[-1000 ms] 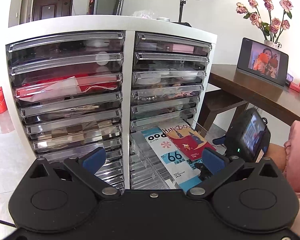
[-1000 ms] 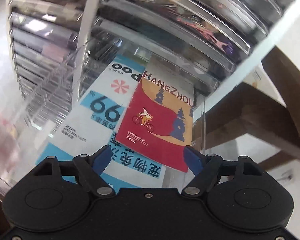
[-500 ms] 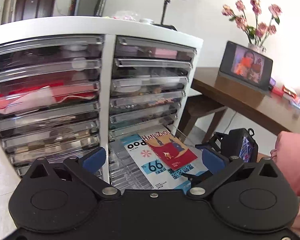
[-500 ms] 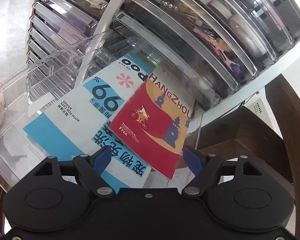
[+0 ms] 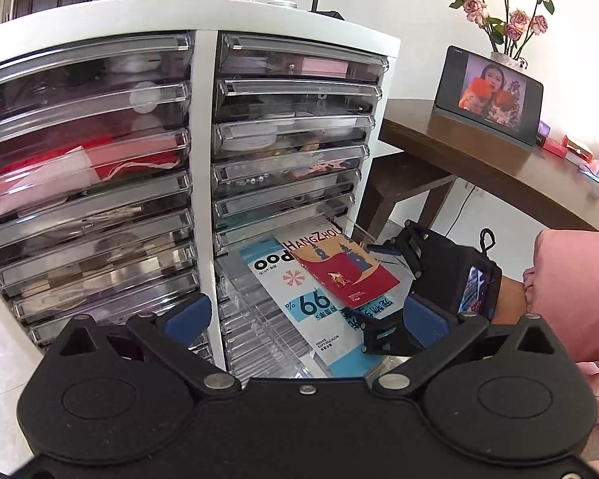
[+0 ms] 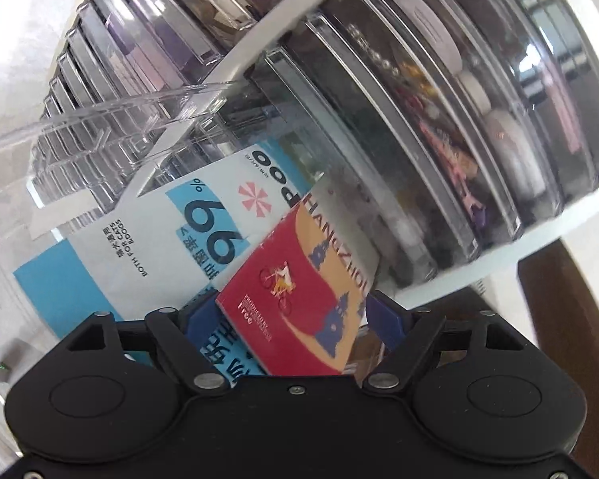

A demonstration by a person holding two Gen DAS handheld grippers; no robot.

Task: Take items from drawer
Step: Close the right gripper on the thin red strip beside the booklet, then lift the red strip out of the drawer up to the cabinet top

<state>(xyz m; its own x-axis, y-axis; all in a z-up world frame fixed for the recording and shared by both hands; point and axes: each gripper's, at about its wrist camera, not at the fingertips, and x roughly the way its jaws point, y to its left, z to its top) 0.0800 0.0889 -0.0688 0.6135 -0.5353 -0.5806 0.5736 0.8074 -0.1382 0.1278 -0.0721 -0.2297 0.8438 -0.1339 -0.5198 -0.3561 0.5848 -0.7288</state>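
Closer now, right claw [image 6: 293, 315] straddling red booklet [image 6: 299, 291], grip unclear

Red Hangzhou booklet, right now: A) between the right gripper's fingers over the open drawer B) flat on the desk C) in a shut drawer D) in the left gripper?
A: the red Hangzhou booklet sits between the right gripper fingers, above the blue-and-white packet in the open drawer.

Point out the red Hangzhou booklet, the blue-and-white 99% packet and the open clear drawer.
Red Hangzhou booklet [image 6: 299, 299]: right wrist view, middle of its cover.
Blue-and-white 99% packet [image 5: 311, 303]: left wrist view, on the printed 99.
Open clear drawer [image 5: 259, 319]: left wrist view, its left wall.
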